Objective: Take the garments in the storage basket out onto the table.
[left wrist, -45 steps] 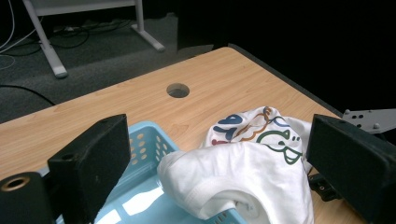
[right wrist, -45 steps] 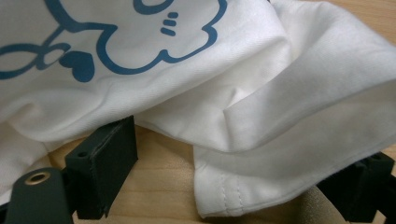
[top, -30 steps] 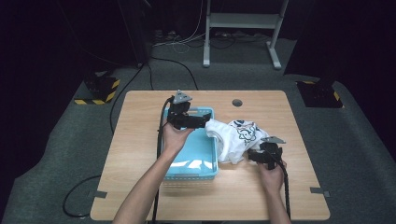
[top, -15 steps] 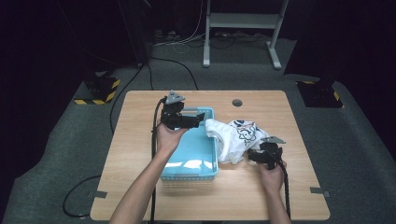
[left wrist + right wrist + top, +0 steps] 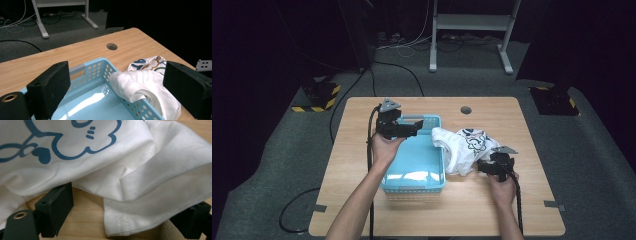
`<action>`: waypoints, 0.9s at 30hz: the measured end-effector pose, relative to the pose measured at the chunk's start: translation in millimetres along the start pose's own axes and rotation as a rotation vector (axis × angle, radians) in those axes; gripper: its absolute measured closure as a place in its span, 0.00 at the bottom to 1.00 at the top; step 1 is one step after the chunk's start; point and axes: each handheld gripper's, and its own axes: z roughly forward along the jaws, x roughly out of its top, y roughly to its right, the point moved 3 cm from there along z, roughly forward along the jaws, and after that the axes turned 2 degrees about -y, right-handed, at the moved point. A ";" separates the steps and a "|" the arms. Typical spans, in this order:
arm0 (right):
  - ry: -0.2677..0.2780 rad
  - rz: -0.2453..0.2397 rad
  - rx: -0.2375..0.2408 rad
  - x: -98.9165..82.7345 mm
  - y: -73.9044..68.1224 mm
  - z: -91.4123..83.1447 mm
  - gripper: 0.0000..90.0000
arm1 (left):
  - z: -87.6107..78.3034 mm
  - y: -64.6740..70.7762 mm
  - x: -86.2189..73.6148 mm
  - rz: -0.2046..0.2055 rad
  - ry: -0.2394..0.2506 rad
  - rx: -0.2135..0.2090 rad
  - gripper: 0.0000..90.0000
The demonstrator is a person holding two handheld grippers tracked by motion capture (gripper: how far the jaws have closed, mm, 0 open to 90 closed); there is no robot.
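Cloth was what we faced: a soft, limp white printed cotton T-shirt (image 5: pixel 464 149) draped over the light-blue perforated plastic basket (image 5: pixel 414 179) rim onto the table, best pinched at its hemmed edge, where our right gripper (image 5: pixel 486 167) stood apart, the left gripper (image 5: pixel 414 129) hovering spread.

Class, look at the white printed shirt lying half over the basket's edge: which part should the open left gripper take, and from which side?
Probably the bunched fold of the white shirt draped over the blue basket rim. Bring the left gripper in from the basket side: that fold stands raised off the wall, so open jaws could straddle it, whereas the printed part lies flatter on the table.
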 end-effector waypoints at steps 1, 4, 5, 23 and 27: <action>0.000 0.000 0.000 0.0 0.0 0.0 0.14 | -0.6 -0.6 -0.2 -0.002 0.000 0.001 0.09; 0.000 0.000 0.000 0.0 0.0 0.0 0.14 | -4.0 -4.1 -1.2 -0.015 0.008 0.007 0.09; 0.000 0.000 0.000 0.0 0.0 0.0 0.14 | -4.0 -4.1 -1.2 -0.015 0.008 0.007 0.09; 0.000 0.000 0.000 0.0 0.0 0.0 0.14 | -17.0 -19.1 -9.5 -0.035 0.020 0.036 0.09; 0.000 0.000 0.000 0.0 -0.1 0.0 0.14 | -19.4 -21.9 -11.1 -0.045 0.025 0.041 0.09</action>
